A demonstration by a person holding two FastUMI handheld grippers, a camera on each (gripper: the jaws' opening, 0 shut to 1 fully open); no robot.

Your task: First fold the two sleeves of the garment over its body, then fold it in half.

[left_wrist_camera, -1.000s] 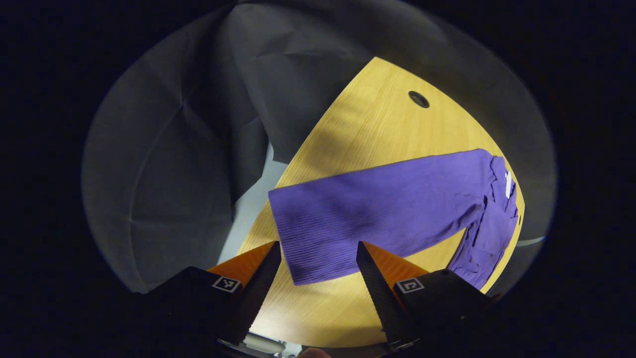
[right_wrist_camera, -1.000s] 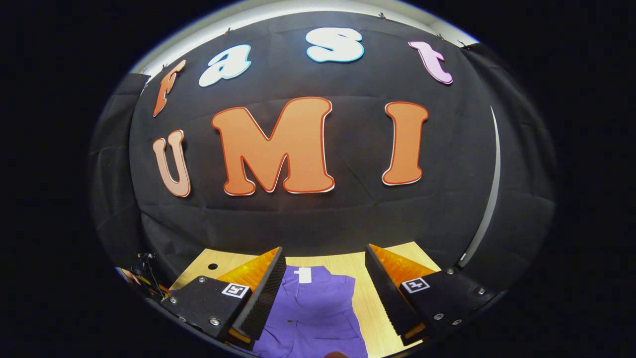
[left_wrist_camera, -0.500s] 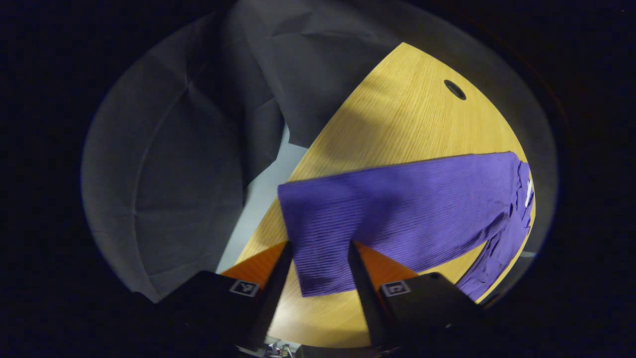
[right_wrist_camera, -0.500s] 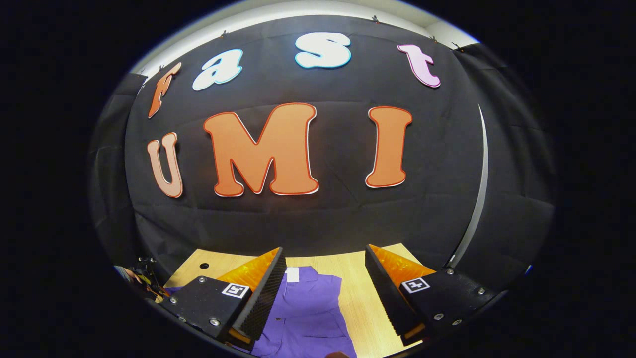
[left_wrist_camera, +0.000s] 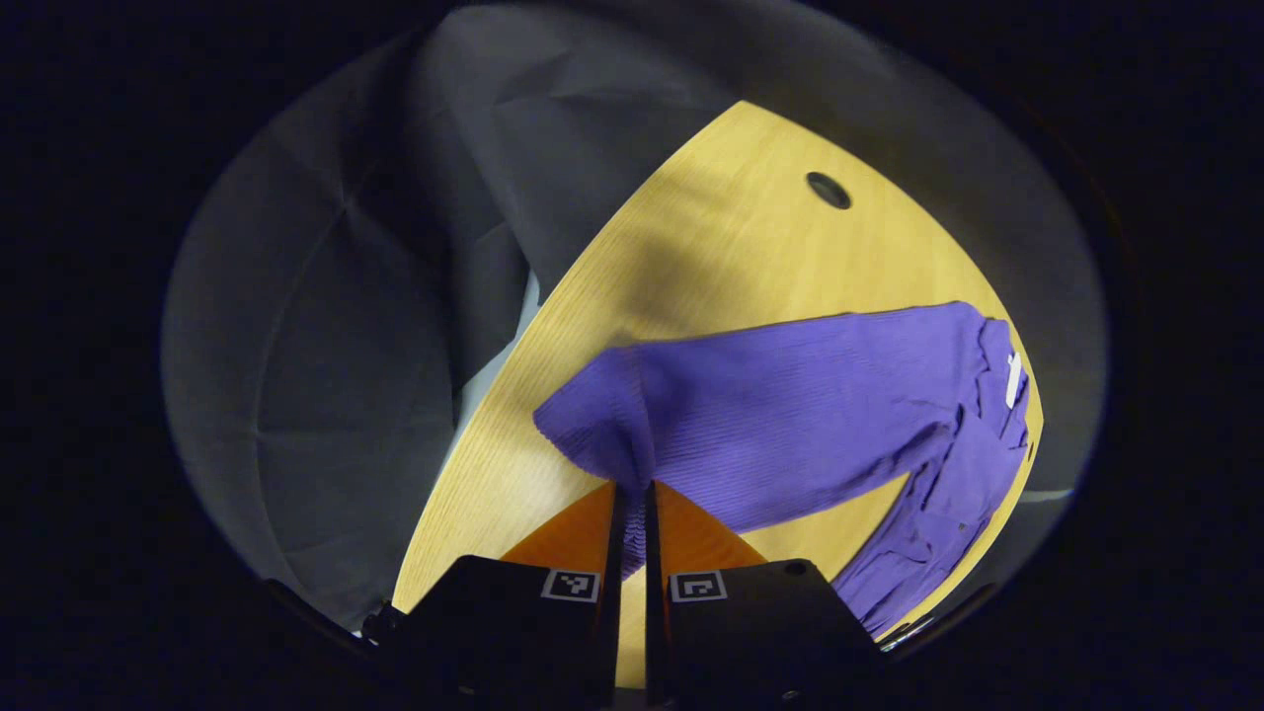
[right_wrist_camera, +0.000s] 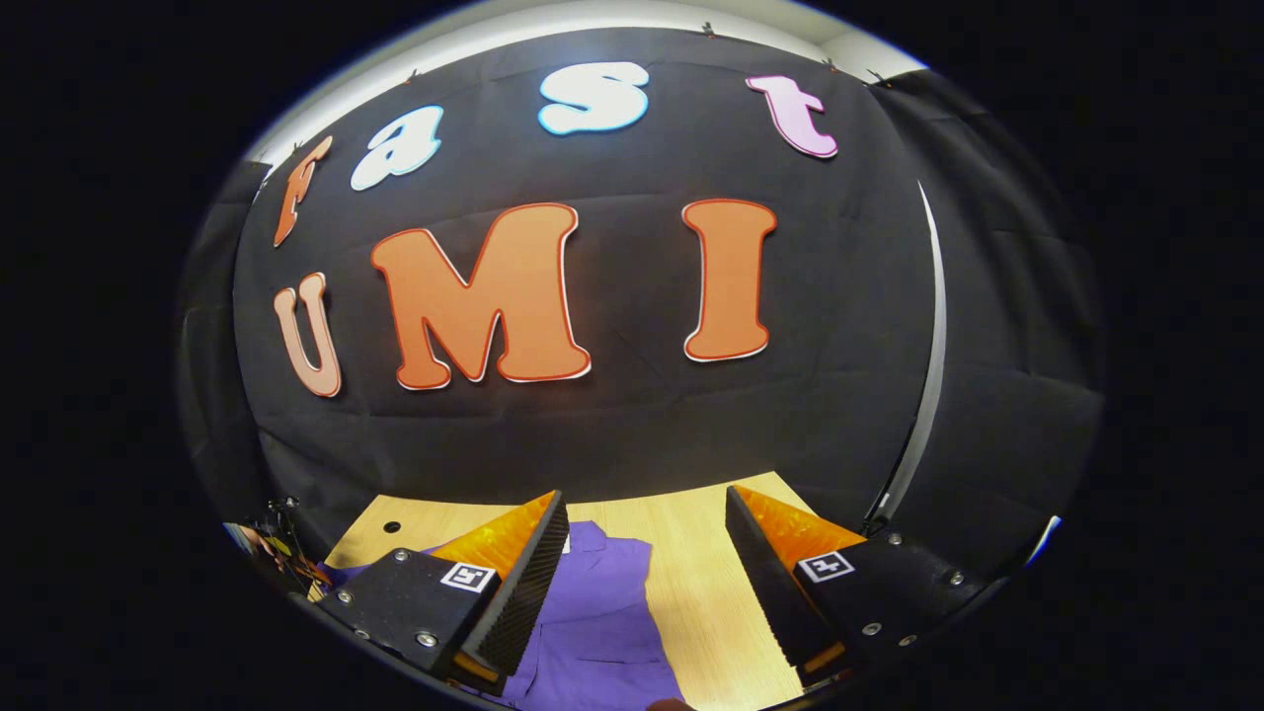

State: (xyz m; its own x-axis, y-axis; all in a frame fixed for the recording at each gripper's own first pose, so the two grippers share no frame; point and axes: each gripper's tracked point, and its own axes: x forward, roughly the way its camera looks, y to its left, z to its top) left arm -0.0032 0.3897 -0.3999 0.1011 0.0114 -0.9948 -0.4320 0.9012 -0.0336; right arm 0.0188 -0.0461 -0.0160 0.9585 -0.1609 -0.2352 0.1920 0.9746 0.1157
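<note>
Sleeve (left_wrist_camera: 790, 395) cuff pinched in my left gripper (left_wrist_camera: 630, 499); right gripper (right_wrist_camera: 642, 553) spread; ribbed knit could slip mid-fold.

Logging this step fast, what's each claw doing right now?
Left claw: closed, pinching the end of the purple sleeve.
Right claw: open, holding nothing, above the shirt on the table.

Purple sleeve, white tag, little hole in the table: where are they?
purple sleeve (left_wrist_camera: 790, 395), left gripper view, middle of its length.
white tag (left_wrist_camera: 1011, 379), left gripper view, its middle.
hole (left_wrist_camera: 829, 190), left gripper view, its centre.
</note>
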